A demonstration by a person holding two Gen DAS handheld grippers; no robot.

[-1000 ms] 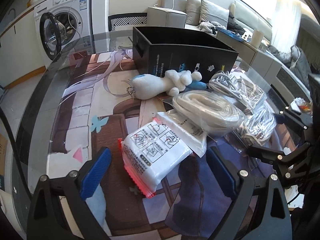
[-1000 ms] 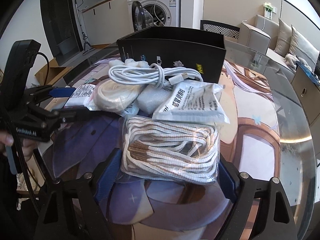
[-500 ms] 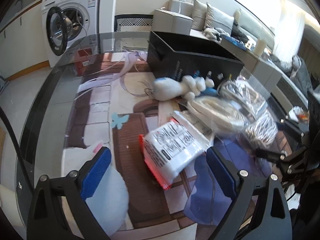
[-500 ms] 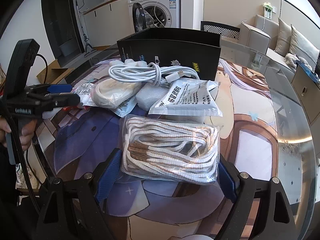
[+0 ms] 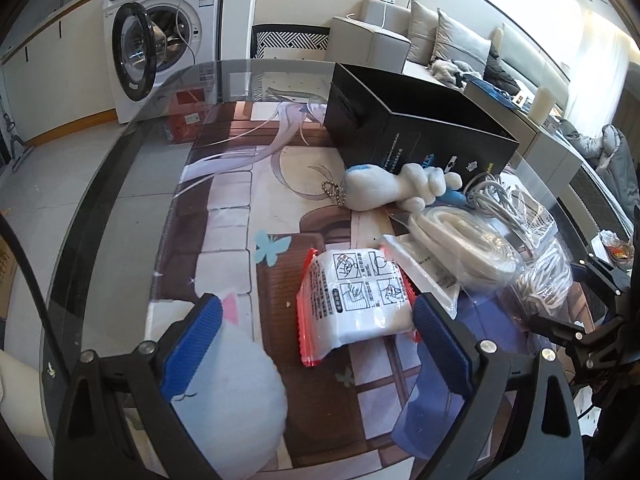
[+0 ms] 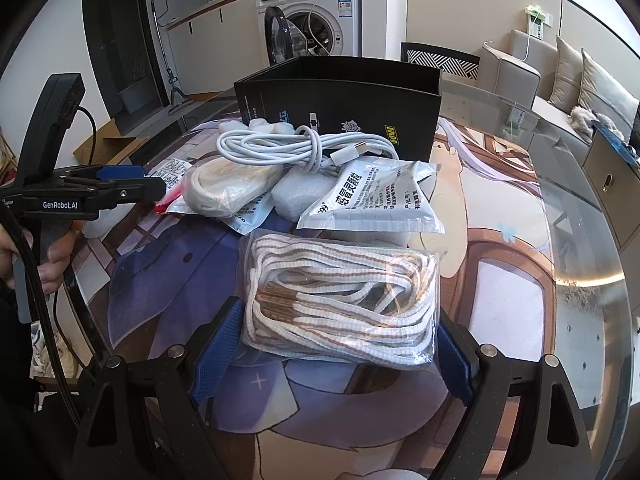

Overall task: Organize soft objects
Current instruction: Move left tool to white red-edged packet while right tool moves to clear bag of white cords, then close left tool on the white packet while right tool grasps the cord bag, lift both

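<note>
Glass table carries the whole heap, and farthest left the left gripper hangs with its blue pads spread wide, the red-edged white packet lying flat on the mat between them, its right edge at the right pad but unpinched. Next over, a white plush toy lies against the black box, beside a bagged white coil and a white cable. Farthest right, the right gripper stands just as splayed around the clear bag of striped cords, which rests on the table below a silver sachet.
</note>
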